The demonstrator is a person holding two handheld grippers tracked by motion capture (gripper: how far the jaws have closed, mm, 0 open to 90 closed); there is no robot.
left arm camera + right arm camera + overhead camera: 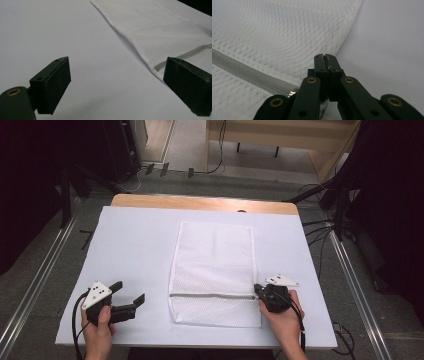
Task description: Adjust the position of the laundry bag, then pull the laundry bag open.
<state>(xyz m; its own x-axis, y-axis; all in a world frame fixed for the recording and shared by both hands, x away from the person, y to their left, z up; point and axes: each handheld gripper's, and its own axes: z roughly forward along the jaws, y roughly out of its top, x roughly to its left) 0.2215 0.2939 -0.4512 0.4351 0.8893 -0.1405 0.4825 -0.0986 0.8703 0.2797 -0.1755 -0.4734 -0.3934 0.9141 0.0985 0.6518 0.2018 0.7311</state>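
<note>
I hold a hand-held gripper in each hand over a worktop [130,245] with a white cover on it. A white mesh bag [212,265] lies flat in the middle of the worktop, between my two hand-held grippers. A grey zipper [212,295] runs across the bag near my end of it.

My right hand-held gripper [258,291] sits right at the end of the zipper, at the bag's edge. In the right gripper view its jaws are pressed together, and the shiny end of the zipper [292,94] shows just beside them. I think the jaws may be pinching the little zipper pull, but the pull is hidden under them, so I cannot say for sure.

My left hand-held gripper [131,292] is off to the side of the bag, not touching it. Its jaws are wide apart and hold nothing. In the left gripper view the bag's edge and the other end of the zipper [190,53] lie a little way ahead of it.

The zipper looks closed all the way across. So I think the job, if it is to open the bag, is only starting. The zipper is not yet pulled open. My left hand-held gripper may need to hold the bag down so it does not slide.
</note>
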